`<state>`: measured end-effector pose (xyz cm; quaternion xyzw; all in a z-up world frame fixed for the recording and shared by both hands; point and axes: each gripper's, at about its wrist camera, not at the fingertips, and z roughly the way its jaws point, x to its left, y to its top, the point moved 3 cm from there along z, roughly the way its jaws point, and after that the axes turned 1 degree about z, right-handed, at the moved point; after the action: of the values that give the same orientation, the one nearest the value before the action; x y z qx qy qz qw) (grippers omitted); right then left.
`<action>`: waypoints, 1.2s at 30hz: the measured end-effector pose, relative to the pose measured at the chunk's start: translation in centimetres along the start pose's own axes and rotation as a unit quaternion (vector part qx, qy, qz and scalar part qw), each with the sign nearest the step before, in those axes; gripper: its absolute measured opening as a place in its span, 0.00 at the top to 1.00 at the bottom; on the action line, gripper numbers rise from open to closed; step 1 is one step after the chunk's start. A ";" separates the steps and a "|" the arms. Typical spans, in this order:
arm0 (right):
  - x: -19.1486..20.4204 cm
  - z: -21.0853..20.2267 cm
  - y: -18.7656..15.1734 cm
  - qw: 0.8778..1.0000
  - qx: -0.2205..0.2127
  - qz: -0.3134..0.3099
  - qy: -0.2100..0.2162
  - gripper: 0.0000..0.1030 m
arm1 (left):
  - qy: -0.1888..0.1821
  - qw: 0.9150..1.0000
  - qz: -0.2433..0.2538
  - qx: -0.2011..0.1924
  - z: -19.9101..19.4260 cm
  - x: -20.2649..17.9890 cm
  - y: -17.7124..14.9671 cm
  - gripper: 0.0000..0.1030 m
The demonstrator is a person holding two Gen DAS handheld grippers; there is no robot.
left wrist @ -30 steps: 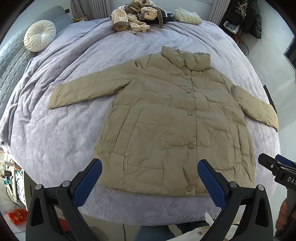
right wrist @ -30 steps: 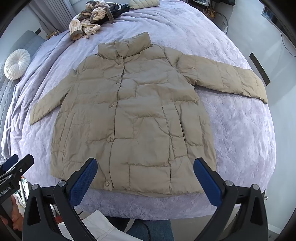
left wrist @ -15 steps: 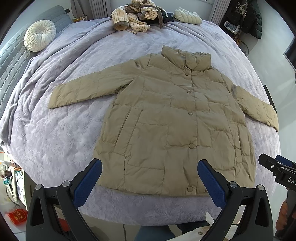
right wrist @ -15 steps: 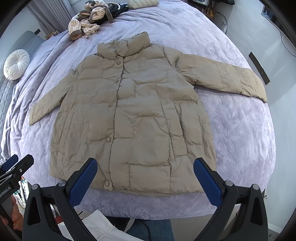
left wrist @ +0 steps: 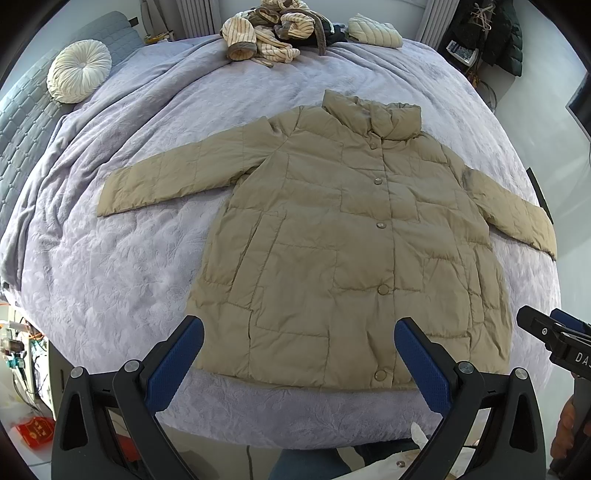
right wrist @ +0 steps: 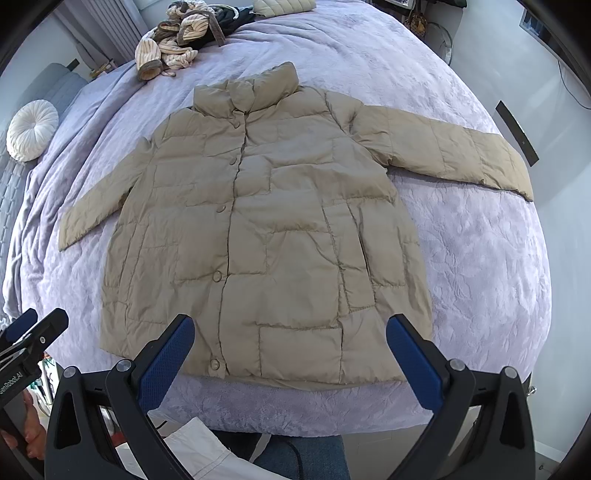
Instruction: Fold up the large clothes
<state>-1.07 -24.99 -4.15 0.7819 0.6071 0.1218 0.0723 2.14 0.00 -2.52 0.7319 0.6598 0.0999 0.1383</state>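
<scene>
A tan quilted jacket point(left wrist: 343, 240) lies flat, front up and buttoned, on a lavender bed point(left wrist: 110, 266); both sleeves are spread outward and the collar points away from me. It also shows in the right wrist view point(right wrist: 273, 229). My left gripper point(left wrist: 295, 350) is open and empty, held above the jacket's hem at the near bed edge. My right gripper point(right wrist: 291, 350) is open and empty, also above the hem. Each gripper's tip shows at the edge of the other's view.
A pile of striped clothes point(left wrist: 273, 33) and a folded cream garment point(left wrist: 375, 31) lie at the far end of the bed. A round white cushion point(left wrist: 79, 75) rests at the far left. Floor clutter point(left wrist: 22, 362) lies beside the bed's near left.
</scene>
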 end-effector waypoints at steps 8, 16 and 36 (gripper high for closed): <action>0.0 0.0 0.0 1.000 0.001 0.001 0.000 0.00 | -0.001 1.000 0.001 0.000 0.1 0.1 0.0 0.00; 0.1 0.1 -0.4 1.000 0.000 0.000 0.003 0.00 | 0.002 1.000 0.000 0.000 0.2 0.2 -0.3 0.00; 2.6 3.0 -0.1 0.998 0.045 -0.045 0.019 0.00 | -0.033 0.996 -0.081 0.018 4.2 6.7 -0.9 0.00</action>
<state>0.25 -22.37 -6.82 0.7536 0.6480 0.1058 0.0304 3.47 6.40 -7.03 0.6811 0.7138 0.0520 0.1546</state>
